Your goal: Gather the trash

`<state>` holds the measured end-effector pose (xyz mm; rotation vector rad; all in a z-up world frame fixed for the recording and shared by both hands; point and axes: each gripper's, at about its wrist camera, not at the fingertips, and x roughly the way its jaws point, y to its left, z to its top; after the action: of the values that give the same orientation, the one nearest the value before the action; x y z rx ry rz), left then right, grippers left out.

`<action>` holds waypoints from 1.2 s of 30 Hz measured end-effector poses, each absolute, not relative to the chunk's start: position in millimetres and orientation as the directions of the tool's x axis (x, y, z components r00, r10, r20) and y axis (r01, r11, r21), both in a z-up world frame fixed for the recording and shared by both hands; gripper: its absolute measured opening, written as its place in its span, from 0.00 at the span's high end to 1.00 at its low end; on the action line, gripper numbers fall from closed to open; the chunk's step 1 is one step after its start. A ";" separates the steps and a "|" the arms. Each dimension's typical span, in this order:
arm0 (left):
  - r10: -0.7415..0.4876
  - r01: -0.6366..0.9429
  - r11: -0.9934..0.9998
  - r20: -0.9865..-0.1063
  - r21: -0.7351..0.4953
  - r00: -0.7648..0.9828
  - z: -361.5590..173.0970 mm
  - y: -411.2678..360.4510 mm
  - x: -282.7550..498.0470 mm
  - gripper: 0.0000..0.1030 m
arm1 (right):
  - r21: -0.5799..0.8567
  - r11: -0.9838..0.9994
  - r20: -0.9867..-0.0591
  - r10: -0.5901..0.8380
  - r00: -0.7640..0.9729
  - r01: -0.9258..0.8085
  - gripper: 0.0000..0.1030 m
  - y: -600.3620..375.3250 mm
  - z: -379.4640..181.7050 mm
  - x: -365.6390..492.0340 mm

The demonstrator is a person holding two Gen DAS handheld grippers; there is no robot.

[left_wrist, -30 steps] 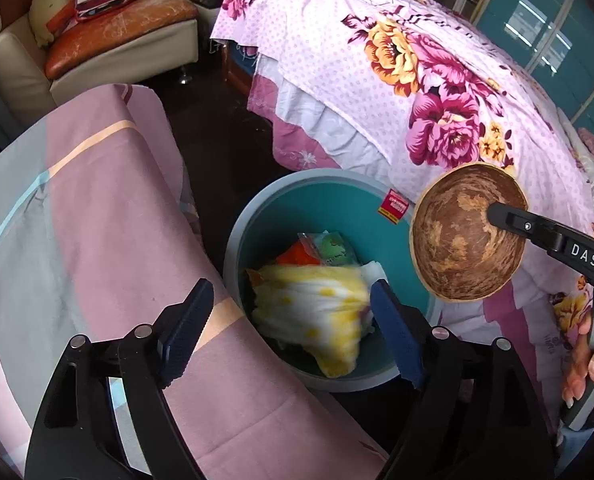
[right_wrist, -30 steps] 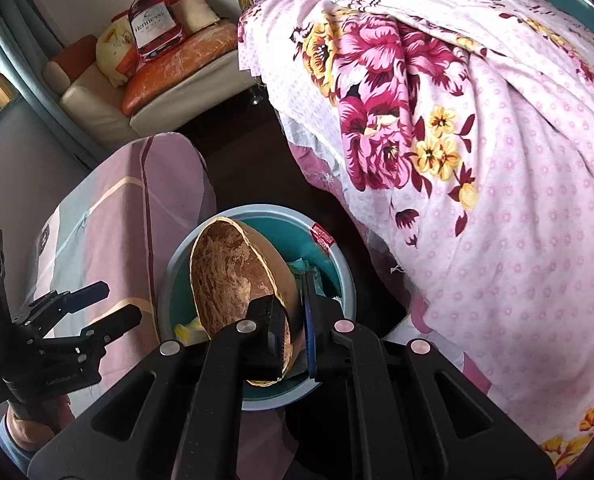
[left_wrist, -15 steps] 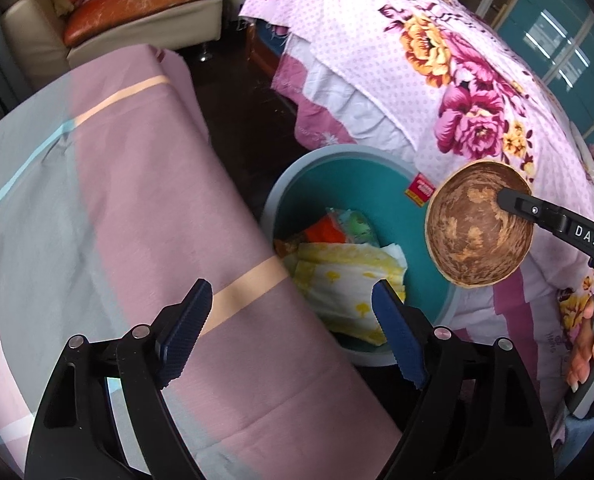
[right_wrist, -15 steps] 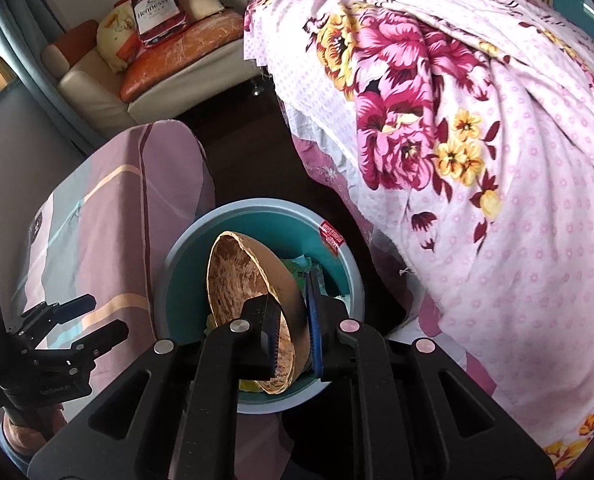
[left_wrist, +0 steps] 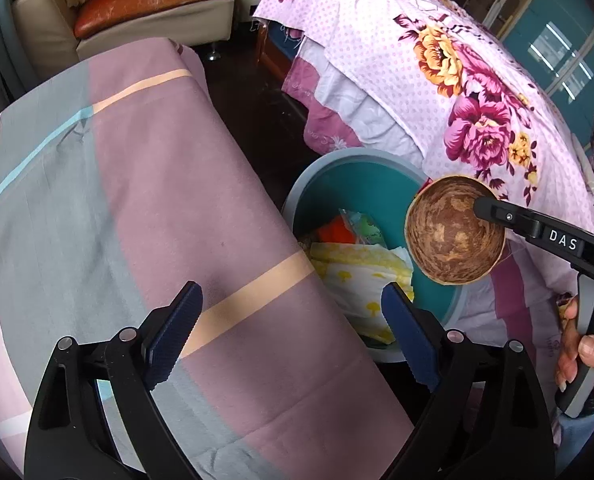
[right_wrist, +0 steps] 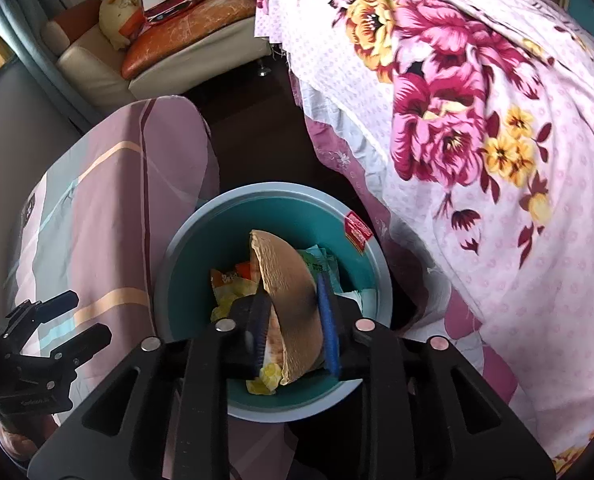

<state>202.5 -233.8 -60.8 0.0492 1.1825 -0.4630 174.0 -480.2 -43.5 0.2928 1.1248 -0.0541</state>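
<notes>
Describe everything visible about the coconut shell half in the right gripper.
The coconut shell half is a round, bowl-shaped husk piece. Its hollow inside is mottled dark brown with tan patches; its outside looks tan and finely textured, with a darker scorched-looking area. The rim is thin and pale. The right gripper holds it on edge, one finger inside the hollow and one on the outer wall. It hangs over the teal trash bin, above the wrappers, touching only the fingers as far as shows.

The coconut shell (right_wrist: 293,300) hides much of the bin's (right_wrist: 281,208) trash. The bin's red label (right_wrist: 358,232) is too small to read. The bed (left_wrist: 437,64) runs past the frame's edge.
</notes>
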 end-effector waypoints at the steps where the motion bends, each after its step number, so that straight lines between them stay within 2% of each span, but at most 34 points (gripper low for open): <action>1: -0.324 0.372 0.905 -0.899 -0.205 0.294 -61.5 -233.0 202.9 0.11 | 0.208 0.960 -0.895 0.109 0.432 0.188 0.76 -479.1 -43.7 175.0; 3: -0.326 0.369 0.906 -0.900 -0.209 0.289 -62.9 -232.2 203.0 0.11 | 0.206 0.961 -0.894 0.109 0.435 0.182 0.75 -477.5 -42.7 175.7; 5: -0.327 0.367 0.906 -0.900 -0.212 0.288 -63.6 -231.1 202.5 0.11 | 0.206 0.962 -0.892 0.110 0.438 0.178 0.64 -475.9 -41.2 175.6; 7: -0.328 0.367 0.905 -0.900 -0.213 0.288 -63.8 -230.4 202.2 0.11 | 0.198 0.965 -0.890 0.103 0.445 0.174 0.58 -473.9 -38.1 175.3; 10: -0.326 0.368 0.906 -0.901 -0.211 0.287 -64.1 -229.8 202.3 0.11 | 0.189 0.966 -0.890 0.093 0.446 0.176 0.57 -472.3 -34.8 174.4; 14: -0.326 0.366 0.906 -0.901 -0.212 0.286 -64.1 -226.4 199.0 0.11 | 0.185 0.966 -0.892 0.089 0.443 0.180 0.41 -471.4 -29.9 170.5; 19: -0.331 0.360 0.907 -0.899 -0.219 0.288 -60.4 -222.2 192.9 0.11 | 0.186 0.967 -0.892 0.091 0.443 0.176 0.30 -470.5 -21.7 166.0; 30: -0.348 0.347 0.910 -0.871 -0.226 0.347 -33.8 -205.8 168.4 0.11 | 0.203 0.966 -0.892 0.115 0.437 0.159 0.26 -458.3 -6.6 144.1; 36: -0.310 0.348 0.922 -0.863 -0.170 0.399 -15.6 -202.9 151.9 0.10 | 0.190 0.973 -0.886 0.113 0.449 0.131 0.20 -448.3 6.9 121.4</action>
<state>151.9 -202.9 -15.6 0.0388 1.0831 -0.4162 121.4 -448.3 6.9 0.2450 1.1081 -0.0114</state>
